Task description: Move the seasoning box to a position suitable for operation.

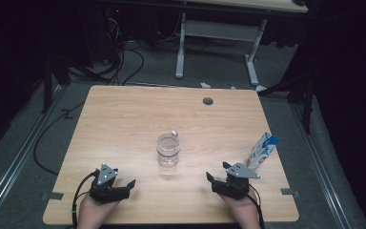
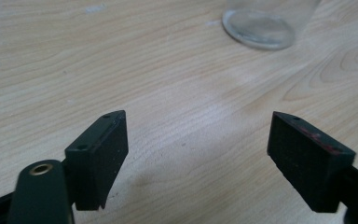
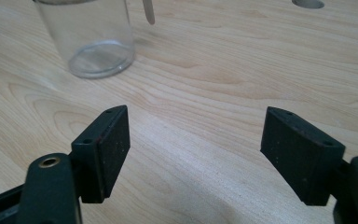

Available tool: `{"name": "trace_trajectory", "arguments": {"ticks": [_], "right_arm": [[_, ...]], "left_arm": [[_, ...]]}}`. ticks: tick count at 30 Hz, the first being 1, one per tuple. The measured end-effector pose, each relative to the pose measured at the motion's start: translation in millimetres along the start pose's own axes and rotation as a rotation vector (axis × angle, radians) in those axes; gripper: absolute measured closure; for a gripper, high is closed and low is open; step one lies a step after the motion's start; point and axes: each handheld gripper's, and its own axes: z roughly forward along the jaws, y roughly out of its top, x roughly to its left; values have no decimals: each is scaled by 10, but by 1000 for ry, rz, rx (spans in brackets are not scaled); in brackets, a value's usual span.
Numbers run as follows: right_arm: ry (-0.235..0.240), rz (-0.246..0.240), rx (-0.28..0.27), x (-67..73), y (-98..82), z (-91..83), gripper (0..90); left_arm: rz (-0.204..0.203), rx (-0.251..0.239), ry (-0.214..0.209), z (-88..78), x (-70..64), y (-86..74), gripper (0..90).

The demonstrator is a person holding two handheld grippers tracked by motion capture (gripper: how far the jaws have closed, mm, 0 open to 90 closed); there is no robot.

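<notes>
A clear glass jar stands upright in the middle of the wooden table. A blue and white carton stands tilted near the table's right edge. My left gripper rests near the front edge at the left, open, with nothing between its jaws. In the left gripper view the jar's base lies ahead to the right of the open gripper. My right gripper rests at the front right, open and empty. In the right gripper view the jar stands ahead to the left of the gripper.
A round cable hole sits near the table's far edge. A small metal piece lies just behind the jar. Beyond the table are cables on the floor and another desk's white legs.
</notes>
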Motion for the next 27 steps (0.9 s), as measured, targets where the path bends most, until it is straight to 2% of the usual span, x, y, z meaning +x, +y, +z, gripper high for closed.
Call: {"name": "trace_trajectory", "arguments": {"ticks": [4,9,15,21,24,27], "right_arm": [[8,4,-1,-18,-4,-27,288],[23,0,6,-17,-3,-39,311],[41,-7,-3,-21,-11,-76,386],[39,-4,0,-29,-11,-87,406],[43,0,8,-36,-14,-81,412],[38,-4,13,-26,-23,-72,412]], "left_arm": [[1,8,-14,13,-16,-2,241],[-11,-25,-36,2,-47,15,264],[-1,-10,-38,14,-67,22,278],[-70,-36,-62,-6,-89,75,296],[-51,-28,-46,22,-119,74,260],[-58,-75,-58,-1,-143,87,348]]}}
